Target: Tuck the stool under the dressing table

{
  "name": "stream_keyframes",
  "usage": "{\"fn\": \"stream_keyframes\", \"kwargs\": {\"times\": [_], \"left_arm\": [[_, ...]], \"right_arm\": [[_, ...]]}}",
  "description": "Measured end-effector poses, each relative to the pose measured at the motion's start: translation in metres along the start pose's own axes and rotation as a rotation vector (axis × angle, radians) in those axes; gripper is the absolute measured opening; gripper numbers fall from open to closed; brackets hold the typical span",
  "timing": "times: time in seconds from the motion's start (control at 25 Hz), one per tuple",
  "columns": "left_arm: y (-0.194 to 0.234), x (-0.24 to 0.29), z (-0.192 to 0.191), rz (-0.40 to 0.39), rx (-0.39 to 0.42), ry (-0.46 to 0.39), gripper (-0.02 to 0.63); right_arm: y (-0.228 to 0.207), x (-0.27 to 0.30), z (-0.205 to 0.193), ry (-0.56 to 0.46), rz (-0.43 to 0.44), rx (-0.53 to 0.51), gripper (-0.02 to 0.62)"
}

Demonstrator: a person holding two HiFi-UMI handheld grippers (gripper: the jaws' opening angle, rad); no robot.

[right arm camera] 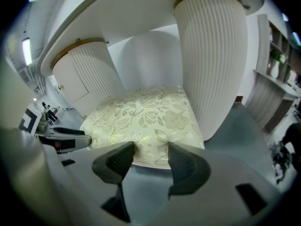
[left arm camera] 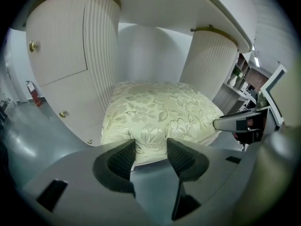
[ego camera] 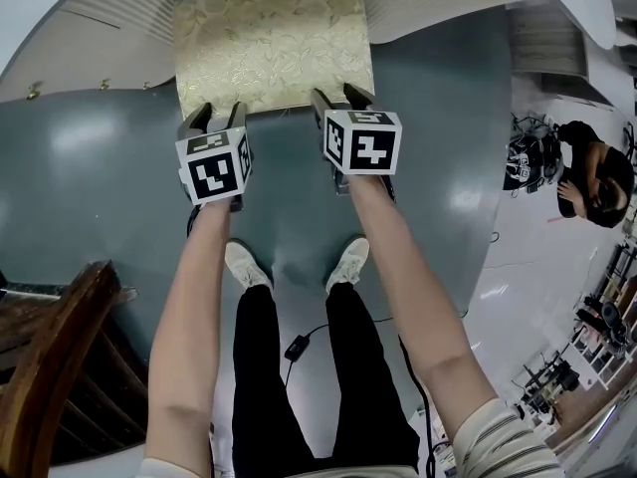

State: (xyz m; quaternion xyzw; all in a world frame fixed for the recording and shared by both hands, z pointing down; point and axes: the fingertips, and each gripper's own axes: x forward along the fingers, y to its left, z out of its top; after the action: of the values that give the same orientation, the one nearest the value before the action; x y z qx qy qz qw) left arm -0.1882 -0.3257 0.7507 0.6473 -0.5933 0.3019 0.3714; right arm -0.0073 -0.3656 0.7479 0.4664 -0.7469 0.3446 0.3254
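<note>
Down on my left side, my left gripper [ego camera: 216, 118] has its jaws spread, empty, with the tips right at the near edge of the stool [ego camera: 269, 43], possibly just touching it. The stool sits partway under the dressing table [ego camera: 109, 8], between its ribbed pedestals [left arm camera: 101, 55]. On the right, my right gripper [ego camera: 340, 98] is also spread open at that same edge.

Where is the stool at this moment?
Top centre of the head view: the stool sits partly under the dressing table, with the left gripper and right gripper at its near edge.
</note>
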Motion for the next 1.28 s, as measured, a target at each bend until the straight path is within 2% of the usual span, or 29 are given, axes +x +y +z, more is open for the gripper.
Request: {"fn": "stream_keyframes", "kwargs": {"times": [0.44, 0.72, 1.0, 1.28], "left_arm": [[0.001, 0.011, -0.004, -0.012, 0.008, -0.035, 0.207], [0.004, 0.014, -0.003, -0.020, 0.026, -0.018, 0.207], [0.003, 0.024, -0.004, -0.035, 0.029, -0.013, 0.209], [0.001, 0.029, -0.005, -0.037, 0.029, -0.045, 0.209]], "right_arm": [[-0.002, 0.009, -0.003, -0.012, -0.002, -0.014, 0.238], [0.000, 0.013, -0.004, -0.014, 0.010, -0.032, 0.236], [-0.004, 0.023, -0.001, -0.007, -0.016, -0.043, 0.236], [-0.008, 0.027, 0.002, -0.024, -0.021, -0.054, 0.236]]}}
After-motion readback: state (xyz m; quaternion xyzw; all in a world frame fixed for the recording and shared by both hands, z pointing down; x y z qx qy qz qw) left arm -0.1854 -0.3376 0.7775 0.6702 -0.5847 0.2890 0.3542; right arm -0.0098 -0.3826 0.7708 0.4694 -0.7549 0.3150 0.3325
